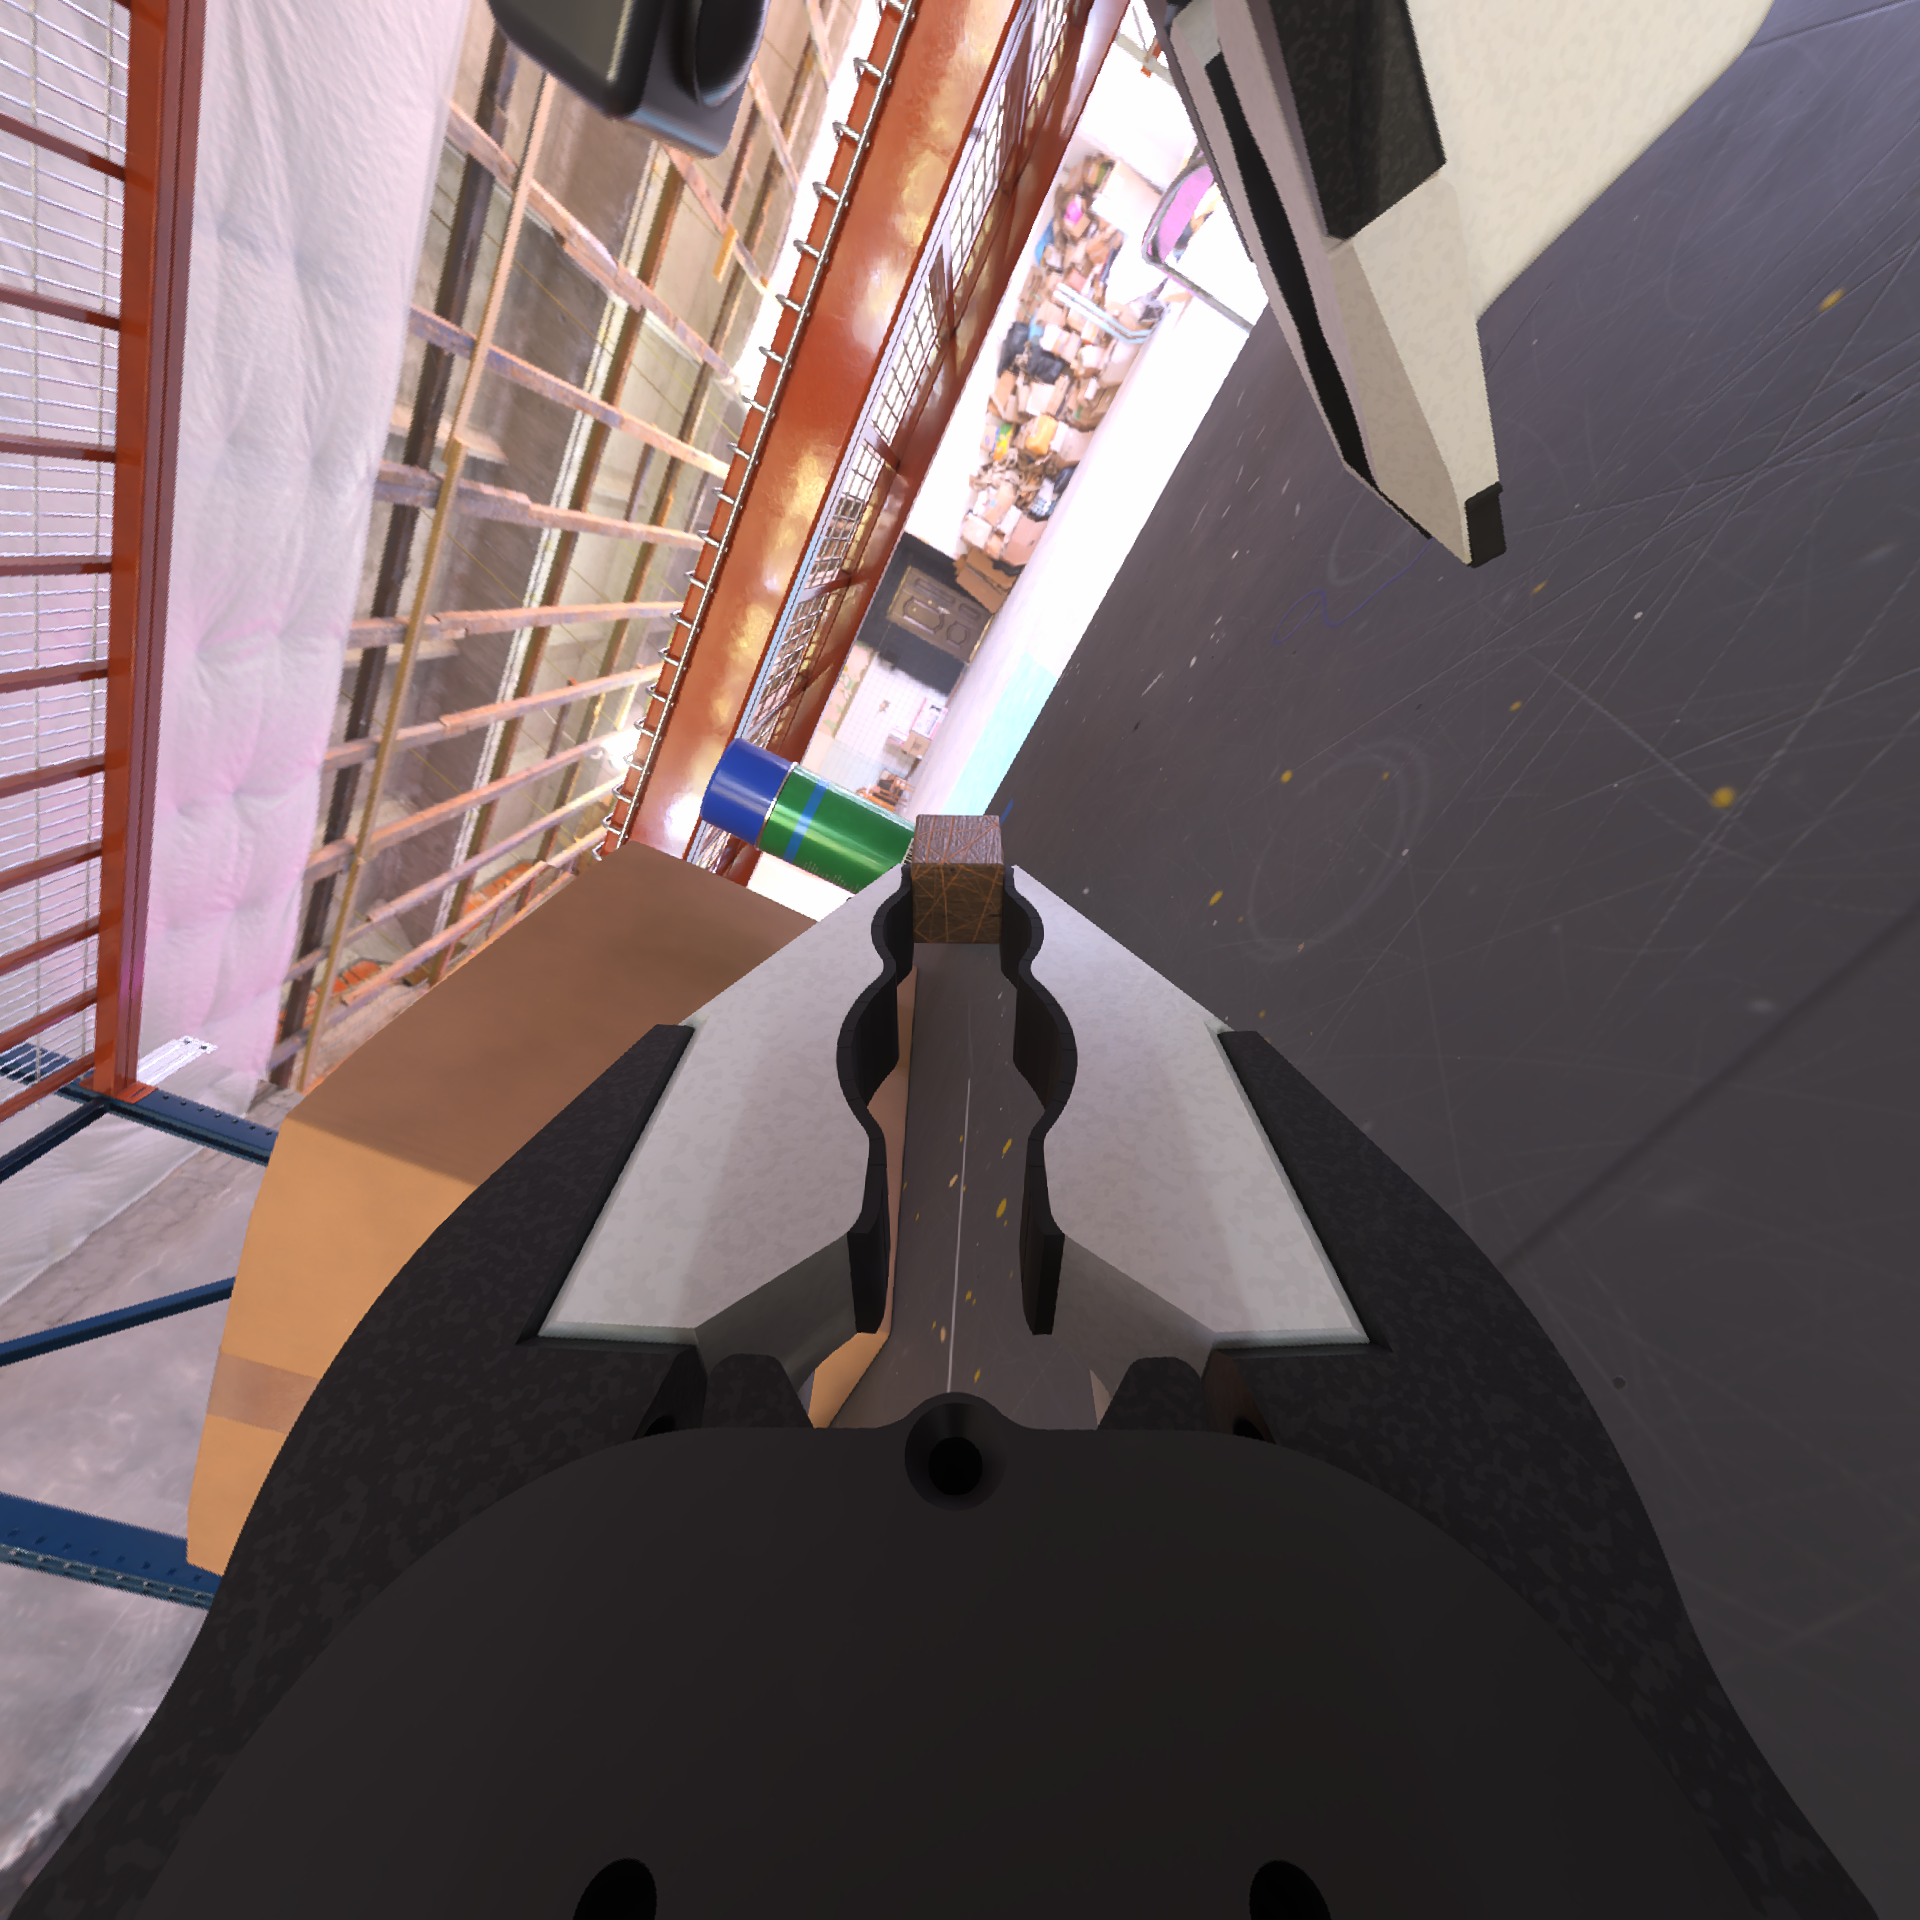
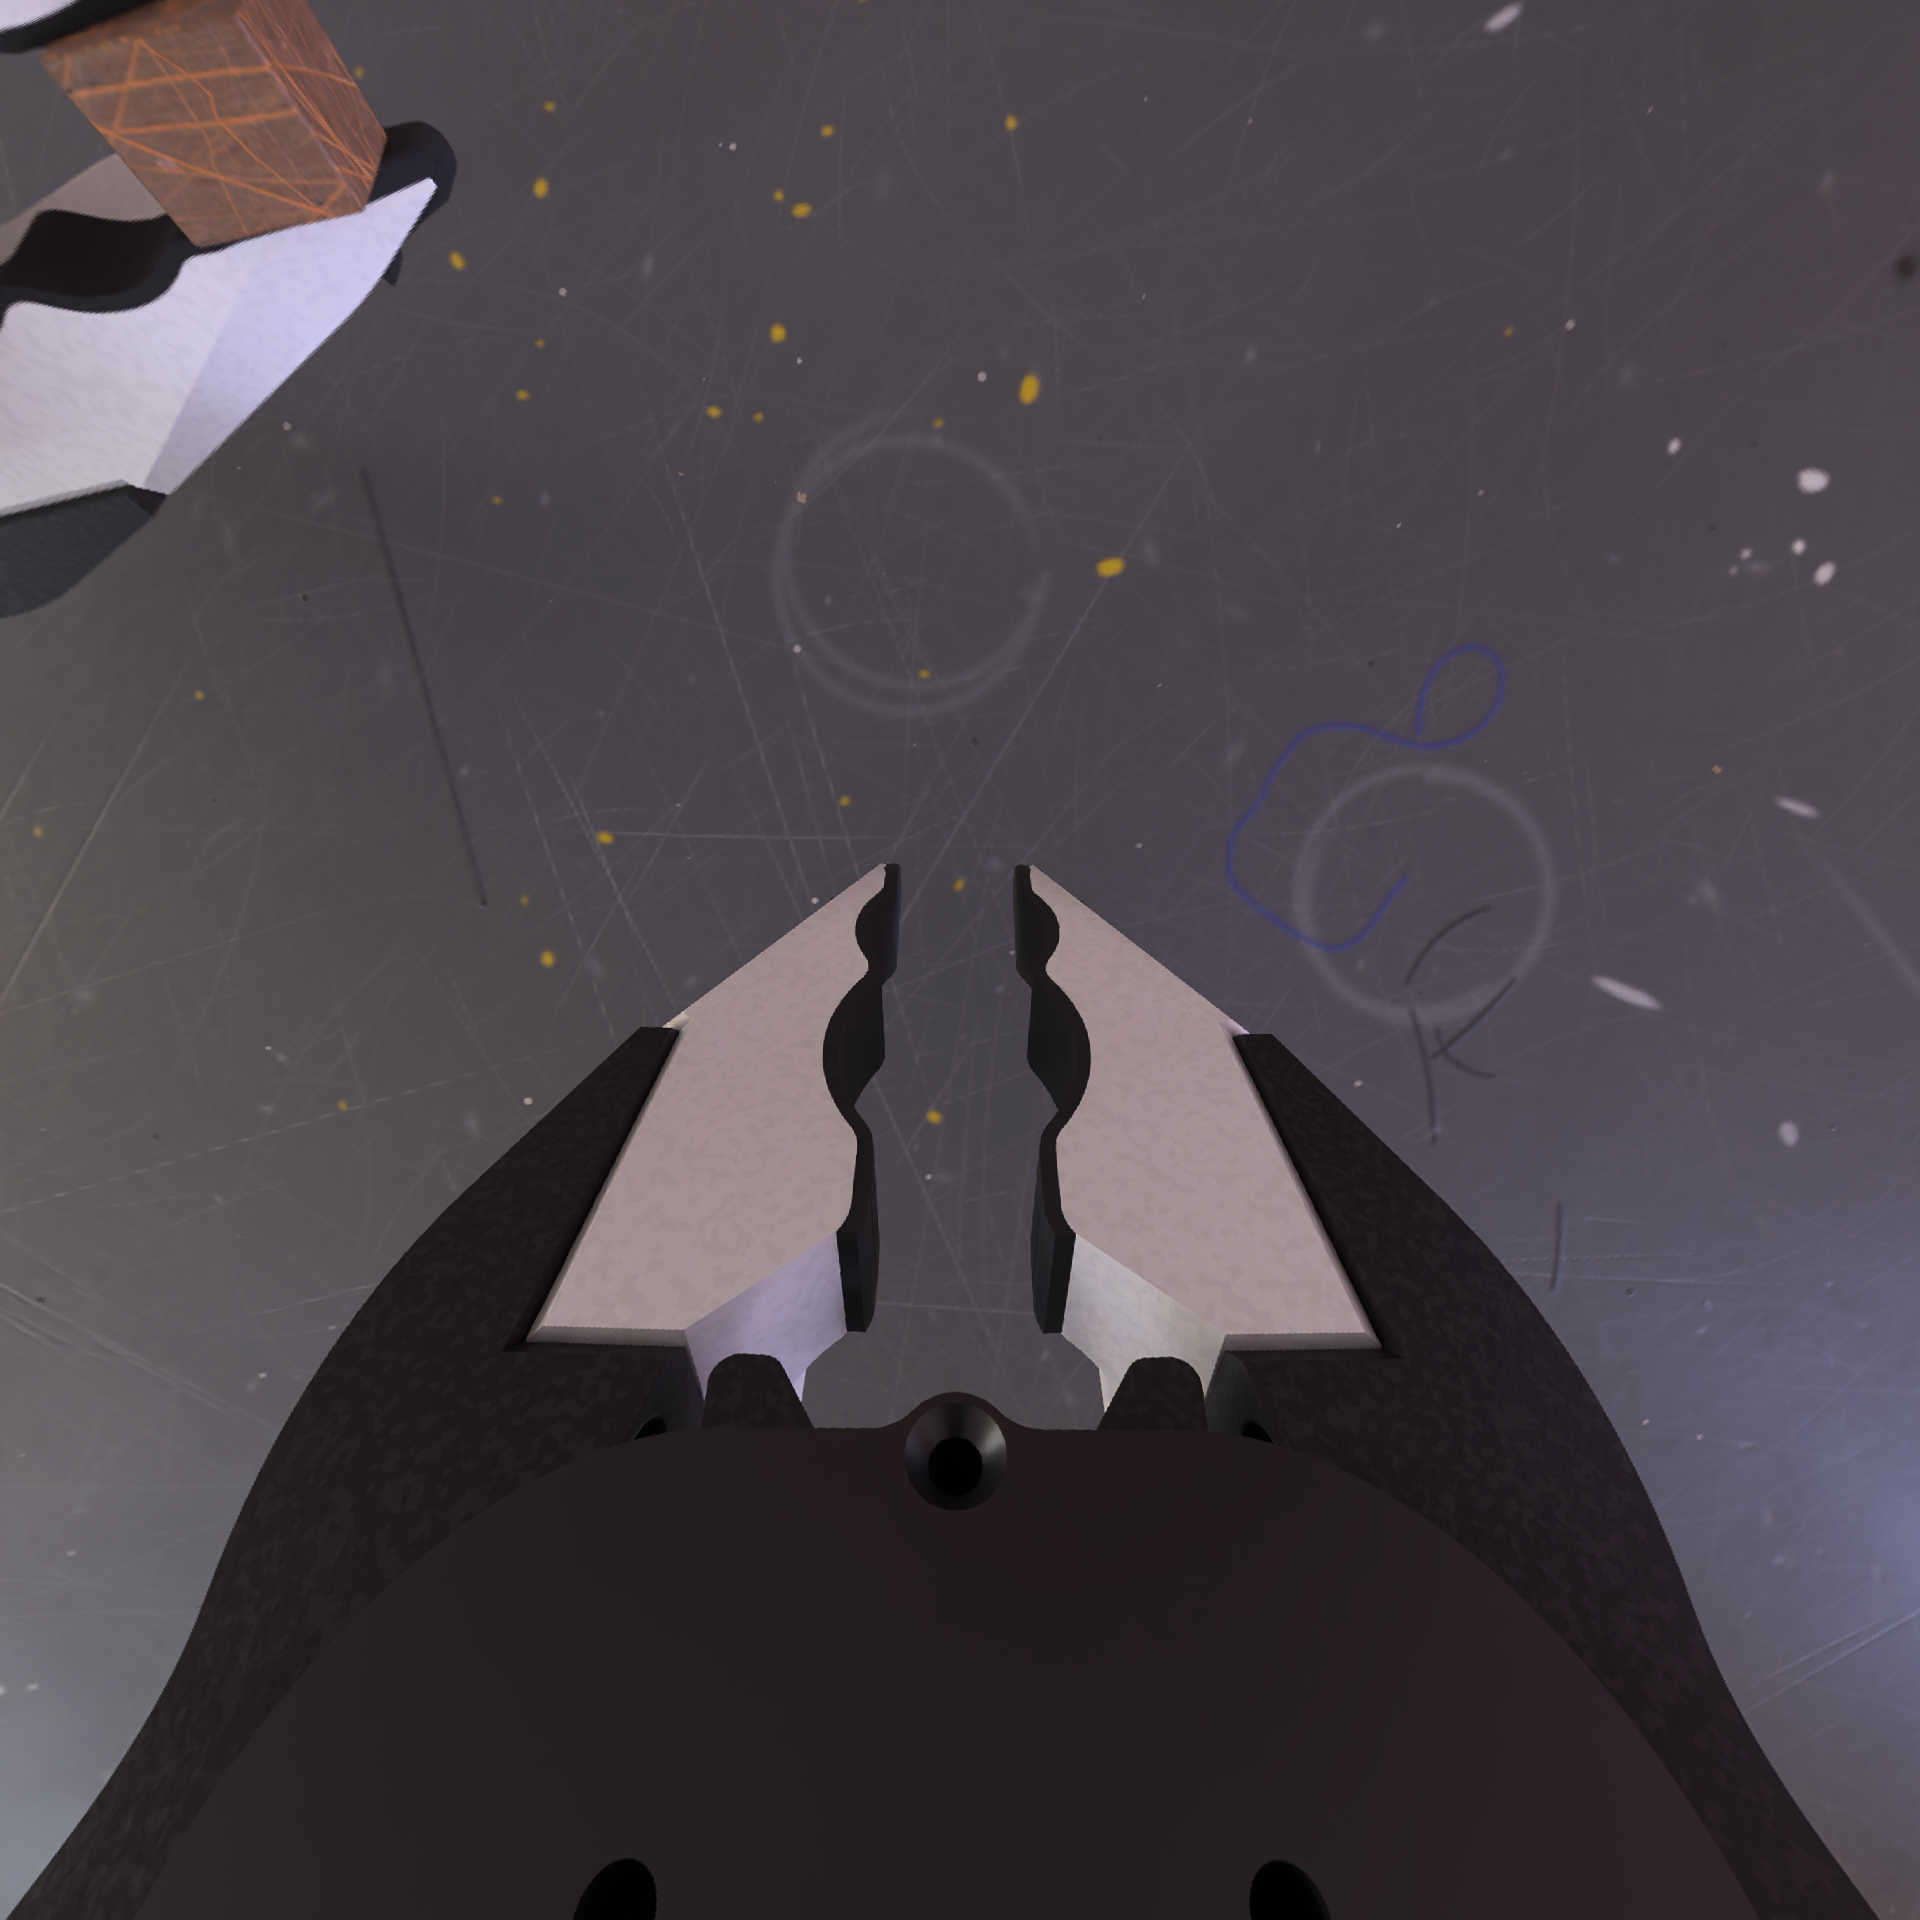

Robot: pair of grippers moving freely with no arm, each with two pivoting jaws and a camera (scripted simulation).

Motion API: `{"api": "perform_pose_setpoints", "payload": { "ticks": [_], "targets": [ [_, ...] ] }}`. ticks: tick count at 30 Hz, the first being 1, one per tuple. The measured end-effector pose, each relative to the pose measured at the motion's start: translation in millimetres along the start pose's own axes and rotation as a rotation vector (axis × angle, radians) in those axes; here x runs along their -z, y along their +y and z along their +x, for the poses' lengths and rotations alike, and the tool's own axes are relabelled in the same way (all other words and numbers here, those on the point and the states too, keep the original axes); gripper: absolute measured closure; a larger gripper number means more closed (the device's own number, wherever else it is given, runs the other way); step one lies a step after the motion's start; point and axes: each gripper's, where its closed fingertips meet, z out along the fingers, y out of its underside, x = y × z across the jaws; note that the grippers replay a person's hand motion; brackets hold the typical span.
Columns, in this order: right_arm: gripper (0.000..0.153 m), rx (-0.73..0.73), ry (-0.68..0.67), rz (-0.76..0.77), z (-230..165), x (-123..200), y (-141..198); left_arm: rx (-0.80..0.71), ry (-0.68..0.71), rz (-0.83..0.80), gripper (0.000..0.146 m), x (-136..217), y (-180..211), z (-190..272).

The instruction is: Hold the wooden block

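Observation:
The wooden block (image 1: 956, 883) is a small brown cube with scratch lines, clamped between the tips of my left gripper (image 1: 956, 902), which is shut on it. In the right wrist view the same block (image 2: 213, 114) shows at the top left, held off the tabletop by the left gripper's fingers (image 2: 208, 343). My right gripper (image 2: 956, 878) is open and empty, pointing down at the dark scratched tabletop (image 2: 1143, 312). In the left wrist view the right gripper (image 1: 1371, 312) shows at the top right, apart from the block.
A green can with a blue cap (image 1: 805, 816) lies just beyond the block. A brown cardboard box (image 1: 468, 1091) sits at the left by the table edge. Orange racking (image 1: 727, 416) stands behind.

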Motion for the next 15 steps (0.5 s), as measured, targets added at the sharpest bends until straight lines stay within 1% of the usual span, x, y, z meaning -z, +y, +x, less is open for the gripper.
{"api": "perform_pose_setpoints", "payload": {
  "ticks": [4,13,15],
  "targets": [
    [0.133,-0.022,0.009,-0.047,-5.8,-1.8,2.5,-0.005,0.018,0.009,0.131,-0.1,-1.8,3.1],
    [0.134,-0.05,0.058,-0.036,-0.9,-12.4,-4.5,-0.019,0.036,0.021,0.131,0.4,-4.3,6.4],
    [0.134,-0.051,0.051,-0.035,-4.1,-12.1,-4.9,-0.018,0.037,0.021,0.131,0.4,-4.3,6.3]
  ]
}}
